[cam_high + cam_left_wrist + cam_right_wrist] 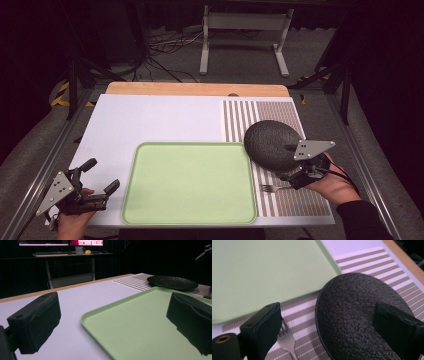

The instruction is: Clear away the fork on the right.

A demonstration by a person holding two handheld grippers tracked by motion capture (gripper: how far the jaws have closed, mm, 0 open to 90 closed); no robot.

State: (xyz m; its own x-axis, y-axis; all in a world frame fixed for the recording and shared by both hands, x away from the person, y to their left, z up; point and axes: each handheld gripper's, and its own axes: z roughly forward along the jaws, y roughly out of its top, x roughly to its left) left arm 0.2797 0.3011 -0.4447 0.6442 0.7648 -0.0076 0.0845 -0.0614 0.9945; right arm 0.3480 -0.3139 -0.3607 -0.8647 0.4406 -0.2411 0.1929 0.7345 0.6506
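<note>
Progress looks early: nothing's been loaded onto the green tray (pixel 190 182) yet, the black plate (pixel 270 142) and fork (pixel 272 188) are still parked right of it, and both grippers, left (pixel 102 175) and right (pixel 290 162), are held wide with nothing gripped.

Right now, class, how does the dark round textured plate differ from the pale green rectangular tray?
The dark round textured plate is circular, nearly black and rough-surfaced; the pale green rectangular tray is rectangular with rounded corners, light and smooth. The plate is smaller than the tray. The plate lies on the striped placemat, the tray mostly on the white table cover. Both hold nothing.
</note>
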